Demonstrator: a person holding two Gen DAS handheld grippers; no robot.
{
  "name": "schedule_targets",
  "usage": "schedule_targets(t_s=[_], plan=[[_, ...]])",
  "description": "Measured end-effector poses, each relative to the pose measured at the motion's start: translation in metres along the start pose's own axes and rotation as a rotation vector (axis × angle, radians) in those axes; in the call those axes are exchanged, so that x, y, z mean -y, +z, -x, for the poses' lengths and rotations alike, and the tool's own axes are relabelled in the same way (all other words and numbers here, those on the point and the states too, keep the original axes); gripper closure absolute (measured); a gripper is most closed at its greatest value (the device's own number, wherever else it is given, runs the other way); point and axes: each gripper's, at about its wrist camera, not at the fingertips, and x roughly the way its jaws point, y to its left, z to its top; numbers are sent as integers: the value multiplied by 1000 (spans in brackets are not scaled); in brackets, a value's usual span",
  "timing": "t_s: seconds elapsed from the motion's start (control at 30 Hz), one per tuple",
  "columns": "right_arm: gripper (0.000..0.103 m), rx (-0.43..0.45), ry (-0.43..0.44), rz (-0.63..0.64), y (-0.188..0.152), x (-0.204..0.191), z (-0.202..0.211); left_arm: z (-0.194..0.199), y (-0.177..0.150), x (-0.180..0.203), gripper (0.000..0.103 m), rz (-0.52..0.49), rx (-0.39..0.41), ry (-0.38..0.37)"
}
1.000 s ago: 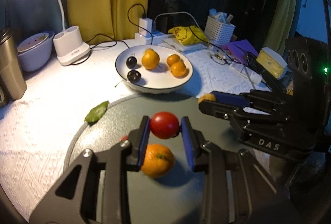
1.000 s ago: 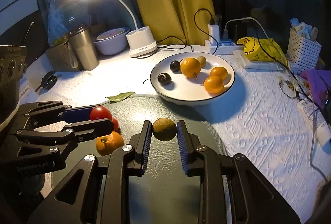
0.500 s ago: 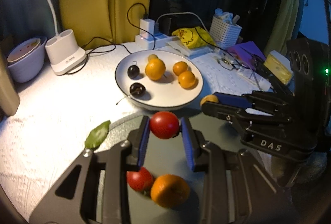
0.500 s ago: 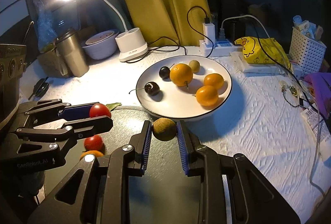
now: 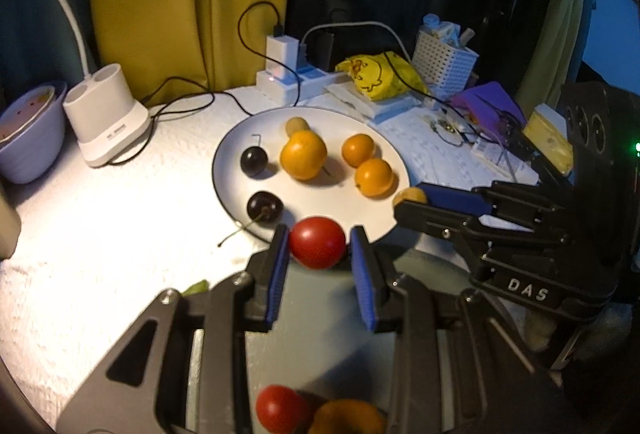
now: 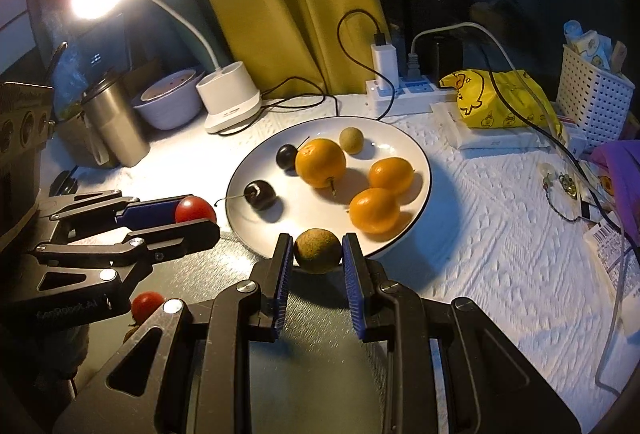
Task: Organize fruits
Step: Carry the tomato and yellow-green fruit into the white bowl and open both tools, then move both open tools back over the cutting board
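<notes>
My left gripper [image 5: 318,244] is shut on a red cherry tomato [image 5: 317,242], held at the near rim of the white plate [image 5: 384,141]. My right gripper [image 6: 316,252] is shut on a small brown-green round fruit [image 6: 317,251], held over the plate's [image 6: 416,149] near edge. The plate holds three oranges [image 6: 320,162], two dark cherries [image 6: 260,195] and another small brown-green fruit [image 6: 351,140]. Each gripper shows in the other view: the left [image 6: 196,220], the right [image 5: 408,201].
A dark round tray [image 6: 312,366] lies under both grippers, with a second tomato [image 5: 280,410] and an orange [image 5: 348,418] on it. A lamp base [image 6: 230,95], steel cup [image 6: 114,125], bowl [image 6: 168,105], power strip [image 6: 404,89], yellow bag [image 6: 500,99] and white basket [image 6: 592,89] stand behind.
Both grippers have moved forward from over the dark tray toward the plate, each still holding its fruit. The loose tomato and orange on the tray have dropped toward the left view's bottom edge.
</notes>
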Motion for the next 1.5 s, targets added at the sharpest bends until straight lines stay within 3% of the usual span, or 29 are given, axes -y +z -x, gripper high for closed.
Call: schedule_targets(t_s=[0.8,0.93,1.5], plan=[[76,-36,-24,-19,10,17,-36,-40,14,-10,70,20,-65,-3],[74,-34,-36,-24,12,16,-34,-35,15,-13,60,37,-48,-6],[72,3,-49,8,11,-8,-2,12,5,-16,59,64,39,11]])
